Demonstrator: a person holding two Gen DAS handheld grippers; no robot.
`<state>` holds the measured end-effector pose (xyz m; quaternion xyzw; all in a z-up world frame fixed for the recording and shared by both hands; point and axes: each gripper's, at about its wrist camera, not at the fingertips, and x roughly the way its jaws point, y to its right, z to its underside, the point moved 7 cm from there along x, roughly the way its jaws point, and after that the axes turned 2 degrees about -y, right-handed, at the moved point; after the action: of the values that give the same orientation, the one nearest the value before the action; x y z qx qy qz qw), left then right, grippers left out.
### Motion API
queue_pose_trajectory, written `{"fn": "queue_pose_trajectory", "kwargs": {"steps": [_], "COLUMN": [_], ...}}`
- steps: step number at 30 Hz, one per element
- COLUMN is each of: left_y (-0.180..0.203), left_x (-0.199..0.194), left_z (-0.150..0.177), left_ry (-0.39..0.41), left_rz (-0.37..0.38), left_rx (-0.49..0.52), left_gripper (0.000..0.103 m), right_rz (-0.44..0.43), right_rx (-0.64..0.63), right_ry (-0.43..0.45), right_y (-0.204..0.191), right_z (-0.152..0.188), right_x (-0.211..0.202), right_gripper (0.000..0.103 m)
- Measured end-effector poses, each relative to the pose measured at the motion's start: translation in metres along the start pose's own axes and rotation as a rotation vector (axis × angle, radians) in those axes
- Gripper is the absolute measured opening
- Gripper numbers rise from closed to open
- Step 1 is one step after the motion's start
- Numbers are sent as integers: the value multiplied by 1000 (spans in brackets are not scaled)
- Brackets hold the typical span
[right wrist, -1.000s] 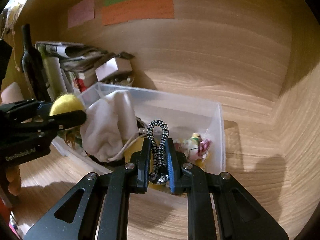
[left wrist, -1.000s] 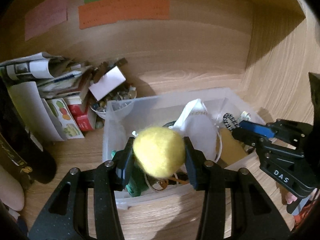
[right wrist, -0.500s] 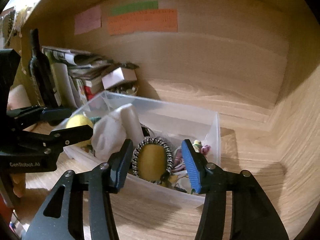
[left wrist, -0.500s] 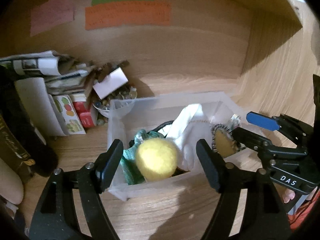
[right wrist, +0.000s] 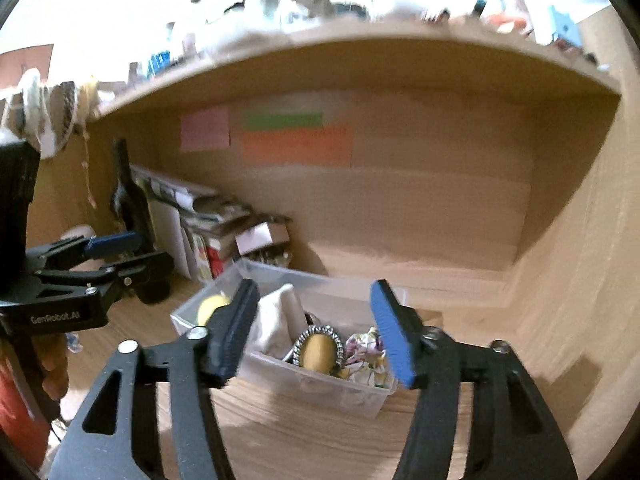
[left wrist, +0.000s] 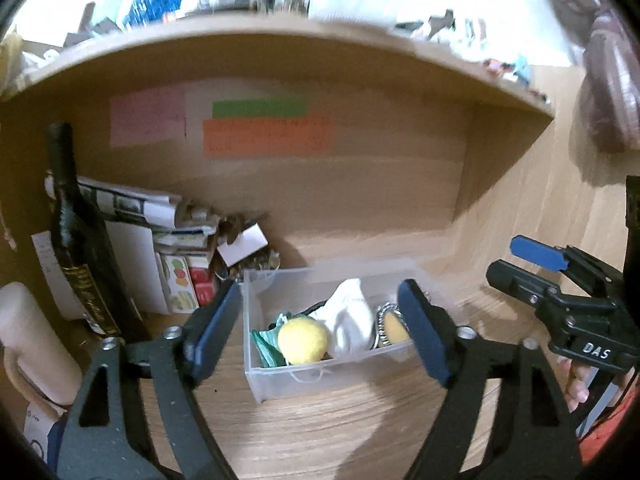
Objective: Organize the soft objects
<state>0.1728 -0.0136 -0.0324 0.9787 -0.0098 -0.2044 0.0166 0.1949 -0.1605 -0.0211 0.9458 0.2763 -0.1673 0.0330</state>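
A clear plastic bin (left wrist: 280, 380) (right wrist: 320, 388) stands on the wooden desk. In it lie a yellow fuzzy ball (left wrist: 303, 340) (right wrist: 212, 306), a white cloth (left wrist: 348, 324) (right wrist: 276, 320), a green cloth (left wrist: 264, 340), a black-and-white cord loop around a yellow item (left wrist: 392, 326) (right wrist: 319, 350), and a floral fabric piece (right wrist: 366, 356). My left gripper (left wrist: 320, 328) is open and empty, held back from the bin. My right gripper (right wrist: 314, 328) is open and empty, also back from the bin. Each gripper shows in the other's view.
A dark bottle (left wrist: 80, 248) stands at the left beside stacked papers and booklets (left wrist: 160, 240) and a bowl of small items (left wrist: 256, 260). Coloured notes (left wrist: 264, 132) hang on the back wall. A shelf (left wrist: 280, 40) runs overhead.
Both grippers opened, dropping the yellow ball and the cord loop into the bin, then pulled back and up away from it.
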Motion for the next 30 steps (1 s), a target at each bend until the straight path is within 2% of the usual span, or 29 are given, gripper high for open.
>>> {"fn": "queue_pose_trajectory", "kwargs": {"steps": [1,4,11,30], "left_y": [1,5,9,23], "left_x": [-7,-22,-40,-58], "left_z": [-1,-2,2,9], "left_ry": [18,58,91,117], "left_rz": [-6,-21,-20,-24], "left_rx": [1,12,7,31], "left_gripper": [92,99,103,103], "right_rz": [2,2,2,12], "right_rx": [2,6,29,38], "right_ry": [14,41,85,92], "right_y": [-1,-5,-10,-15], "right_z": [-1,-4,-2,7], "right_x": [-4,-17,-39,-52], "right_gripper": [75,81,103,103]}}
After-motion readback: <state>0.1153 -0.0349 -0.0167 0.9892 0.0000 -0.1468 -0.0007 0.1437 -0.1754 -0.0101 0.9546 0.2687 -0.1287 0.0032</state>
